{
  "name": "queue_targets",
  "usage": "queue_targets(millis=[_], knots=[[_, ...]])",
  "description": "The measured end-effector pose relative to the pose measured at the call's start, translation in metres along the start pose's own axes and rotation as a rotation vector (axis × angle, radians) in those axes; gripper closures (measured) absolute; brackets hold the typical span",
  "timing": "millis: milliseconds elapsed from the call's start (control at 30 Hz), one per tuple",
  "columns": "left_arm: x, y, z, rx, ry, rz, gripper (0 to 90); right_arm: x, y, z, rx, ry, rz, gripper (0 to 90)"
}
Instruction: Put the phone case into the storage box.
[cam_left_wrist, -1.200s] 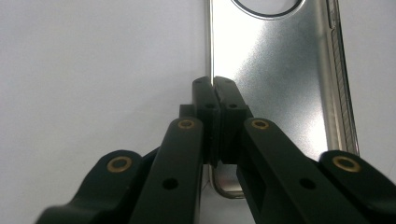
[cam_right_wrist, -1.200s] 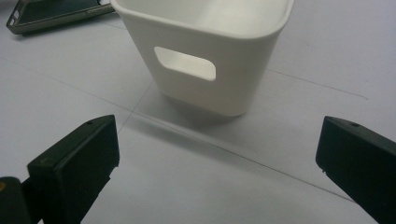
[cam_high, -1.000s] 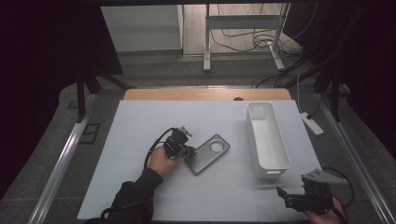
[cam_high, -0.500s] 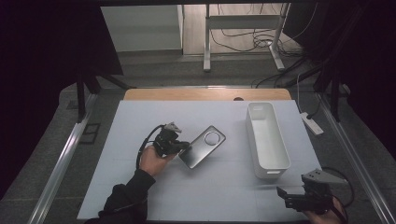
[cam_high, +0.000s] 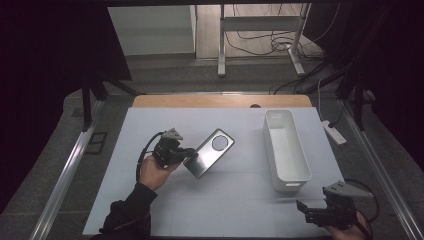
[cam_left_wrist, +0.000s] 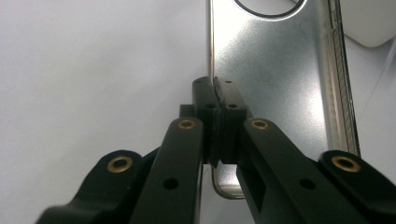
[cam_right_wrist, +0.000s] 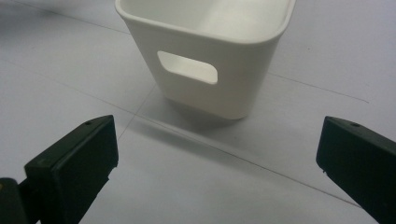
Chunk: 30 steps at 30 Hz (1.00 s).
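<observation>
Left tool (cam_high: 184, 154) pinches the silver phone case (cam_high: 209, 152) by its edge, lifted tilted over the white bench (cam_high: 240, 210). White bin (cam_high: 286, 150) stands near. Right tool (cam_high: 312, 216) rests spread, facing the bin's end.

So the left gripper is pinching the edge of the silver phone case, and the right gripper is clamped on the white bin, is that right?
Not quite. The left gripper does pinch the silver phone case by its edge, but the right gripper is open and short of the white bin, not clamped on it, as the right gripper view shows.
</observation>
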<state>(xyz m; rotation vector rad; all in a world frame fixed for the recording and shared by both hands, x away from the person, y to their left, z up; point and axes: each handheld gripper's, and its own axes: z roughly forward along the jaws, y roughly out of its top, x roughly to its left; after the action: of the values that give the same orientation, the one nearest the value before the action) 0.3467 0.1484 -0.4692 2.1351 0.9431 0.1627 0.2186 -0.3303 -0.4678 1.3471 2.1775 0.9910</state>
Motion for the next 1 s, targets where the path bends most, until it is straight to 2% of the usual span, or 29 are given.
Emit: queue_targets(millis=[600,1000], knots=[[0.000,-0.015,-0.036,-0.076,0.038,-0.031,89.4,0.000,0.000,0.000,-0.004,0.007,-0.001,0.0],[-0.002,-0.026,-0.053,-0.129,0.059,-0.051,89.4,0.000,0.001,-0.001,-0.011,0.016,-0.007,0.0]])
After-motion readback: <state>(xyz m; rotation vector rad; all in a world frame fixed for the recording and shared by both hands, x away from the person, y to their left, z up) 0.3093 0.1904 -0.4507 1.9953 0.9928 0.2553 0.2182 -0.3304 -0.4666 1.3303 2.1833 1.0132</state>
